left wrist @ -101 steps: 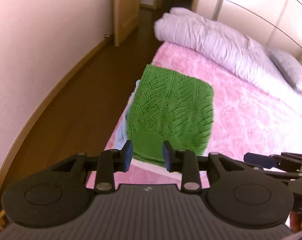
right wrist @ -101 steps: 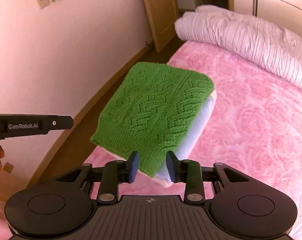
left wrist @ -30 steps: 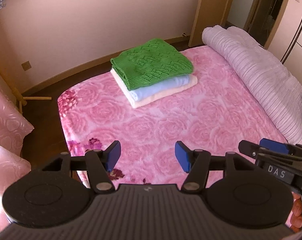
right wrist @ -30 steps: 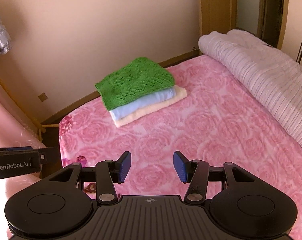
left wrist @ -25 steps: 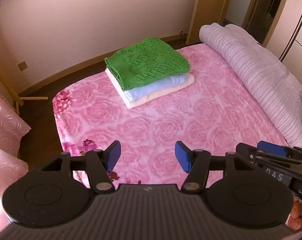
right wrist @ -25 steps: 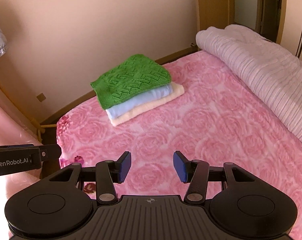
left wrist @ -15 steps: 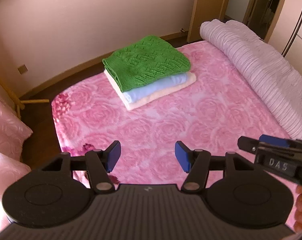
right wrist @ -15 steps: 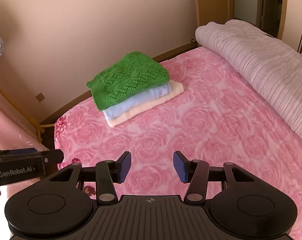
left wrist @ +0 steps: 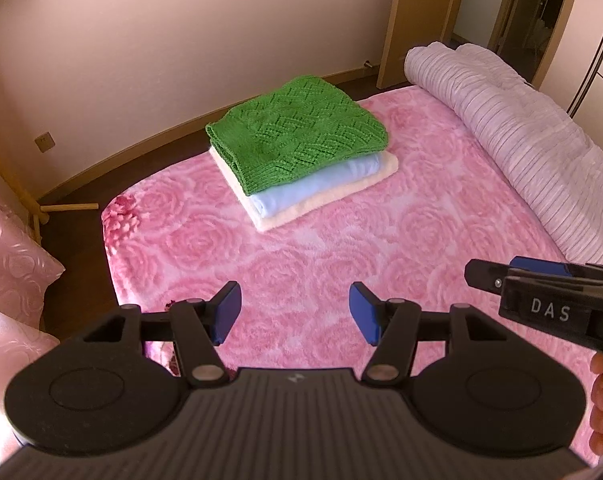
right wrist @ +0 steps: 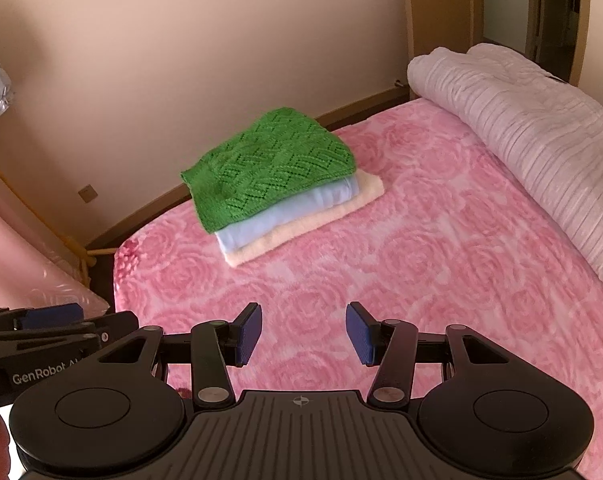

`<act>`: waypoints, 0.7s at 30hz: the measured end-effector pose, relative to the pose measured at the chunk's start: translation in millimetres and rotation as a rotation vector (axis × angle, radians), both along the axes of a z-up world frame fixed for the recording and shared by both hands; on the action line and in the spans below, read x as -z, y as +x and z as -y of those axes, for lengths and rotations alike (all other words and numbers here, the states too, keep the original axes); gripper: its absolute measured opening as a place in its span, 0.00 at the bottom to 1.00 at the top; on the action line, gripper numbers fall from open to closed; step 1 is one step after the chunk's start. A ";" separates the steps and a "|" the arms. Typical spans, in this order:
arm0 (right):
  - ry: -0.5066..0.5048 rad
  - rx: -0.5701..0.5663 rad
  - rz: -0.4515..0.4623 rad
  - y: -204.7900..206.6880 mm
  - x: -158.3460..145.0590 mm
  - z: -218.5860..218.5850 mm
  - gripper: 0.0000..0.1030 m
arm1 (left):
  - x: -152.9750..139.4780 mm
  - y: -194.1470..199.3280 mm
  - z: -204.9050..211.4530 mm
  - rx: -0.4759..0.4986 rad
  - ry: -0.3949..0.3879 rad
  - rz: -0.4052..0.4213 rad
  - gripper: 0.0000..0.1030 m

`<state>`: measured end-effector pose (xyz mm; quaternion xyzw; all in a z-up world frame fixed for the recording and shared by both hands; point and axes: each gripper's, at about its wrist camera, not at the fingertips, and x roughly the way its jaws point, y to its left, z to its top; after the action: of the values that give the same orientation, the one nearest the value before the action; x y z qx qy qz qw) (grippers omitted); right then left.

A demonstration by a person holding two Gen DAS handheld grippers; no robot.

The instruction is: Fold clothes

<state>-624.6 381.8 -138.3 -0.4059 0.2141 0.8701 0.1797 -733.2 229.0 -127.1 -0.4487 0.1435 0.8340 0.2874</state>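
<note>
With three folded garments, green sweater (left wrist: 297,128) topmost, stacked on the bed (left wrist: 381,240), I hold both hand-held grippers (left wrist: 295,312) (right wrist: 303,334) apart, empty, nothing needing clamping.

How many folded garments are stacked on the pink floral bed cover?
3, in one pile near the bed's far corner: a green knitted sweater on top, a light blue garment beneath it, and a cream fleecy one at the bottom. Thinner layers could be hidden.
</note>
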 end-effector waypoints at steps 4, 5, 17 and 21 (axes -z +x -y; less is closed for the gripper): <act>-0.005 -0.004 0.003 -6.4 3.1 -4.7 0.49 | 3.0 -6.3 -5.3 -0.002 0.004 0.013 0.54; -0.006 -0.004 0.004 -7.7 3.8 -6.0 0.49 | 3.8 -7.9 -6.6 -0.002 0.004 0.016 0.54; -0.019 0.002 0.022 -21.0 13.6 -22.9 0.49 | 14.5 -26.3 -25.1 -0.008 -0.005 0.044 0.54; -0.018 0.003 0.023 -26.5 15.2 -27.4 0.49 | 18.1 -33.6 -28.4 -0.015 -0.016 0.048 0.54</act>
<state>-651.0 409.3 -153.5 -0.4172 0.2206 0.8631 0.1796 -766.7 257.4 -145.2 -0.4717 0.1398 0.8240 0.2809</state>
